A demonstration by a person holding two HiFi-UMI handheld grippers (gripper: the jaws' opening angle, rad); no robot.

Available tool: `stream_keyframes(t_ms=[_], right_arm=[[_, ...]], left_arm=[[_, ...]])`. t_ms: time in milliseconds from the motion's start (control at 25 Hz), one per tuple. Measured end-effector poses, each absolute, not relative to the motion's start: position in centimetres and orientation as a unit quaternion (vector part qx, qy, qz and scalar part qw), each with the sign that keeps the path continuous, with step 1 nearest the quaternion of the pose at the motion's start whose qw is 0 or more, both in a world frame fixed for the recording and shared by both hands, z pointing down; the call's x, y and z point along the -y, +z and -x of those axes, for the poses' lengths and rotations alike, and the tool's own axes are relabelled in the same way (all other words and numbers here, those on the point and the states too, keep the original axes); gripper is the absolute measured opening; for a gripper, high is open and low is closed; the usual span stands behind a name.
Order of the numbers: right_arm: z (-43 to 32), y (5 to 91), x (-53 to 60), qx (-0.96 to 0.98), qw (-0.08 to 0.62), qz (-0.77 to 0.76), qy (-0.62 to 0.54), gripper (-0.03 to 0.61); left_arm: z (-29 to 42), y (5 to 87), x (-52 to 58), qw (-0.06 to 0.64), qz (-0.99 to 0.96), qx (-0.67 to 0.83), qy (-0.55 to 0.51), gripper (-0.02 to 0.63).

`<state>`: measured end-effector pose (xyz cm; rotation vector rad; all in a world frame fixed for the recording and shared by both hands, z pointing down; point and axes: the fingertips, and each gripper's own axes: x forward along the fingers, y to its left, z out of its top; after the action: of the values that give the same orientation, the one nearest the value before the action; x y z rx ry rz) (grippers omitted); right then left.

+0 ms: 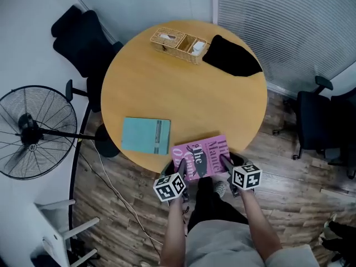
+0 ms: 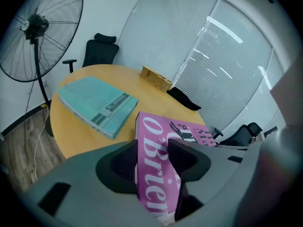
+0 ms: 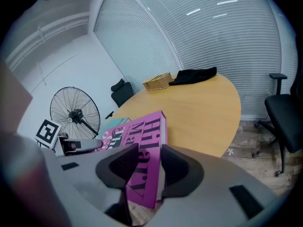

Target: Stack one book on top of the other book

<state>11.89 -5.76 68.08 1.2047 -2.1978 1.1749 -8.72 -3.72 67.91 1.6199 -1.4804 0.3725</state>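
At the near table (image 1: 183, 93) edge, my left gripper (image 1: 181, 166) and right gripper (image 1: 225, 161) clamp the pink book (image 1: 203, 154) at its near corners; seems stiff, light, slick.

The pink book (image 1: 204, 156) is bright magenta with white and black lettering. The teal book (image 1: 146, 136) has a darker striped band along one edge. The table (image 1: 183, 93) is honey-yellow wood, the basket (image 1: 179, 44) woven tan, the cloth (image 1: 232, 56) black. The left tool (image 1: 181, 164) and right tool (image 1: 225, 159) are grey, with black-and-white square markers on their cubes. The floor (image 1: 289, 166) is dark brown planking.
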Motion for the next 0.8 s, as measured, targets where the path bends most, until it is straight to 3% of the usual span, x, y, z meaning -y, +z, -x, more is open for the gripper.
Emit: stream_keyframes(t_ms=[800], right_arm=[[-2.2, 66.7, -2.5, 0.828, 0.2, -0.352, 0.389, 0.161]], left_arm=[[18.2, 65.5, -5.3, 0.417, -0.634, 0.635, 0.144, 0.218]])
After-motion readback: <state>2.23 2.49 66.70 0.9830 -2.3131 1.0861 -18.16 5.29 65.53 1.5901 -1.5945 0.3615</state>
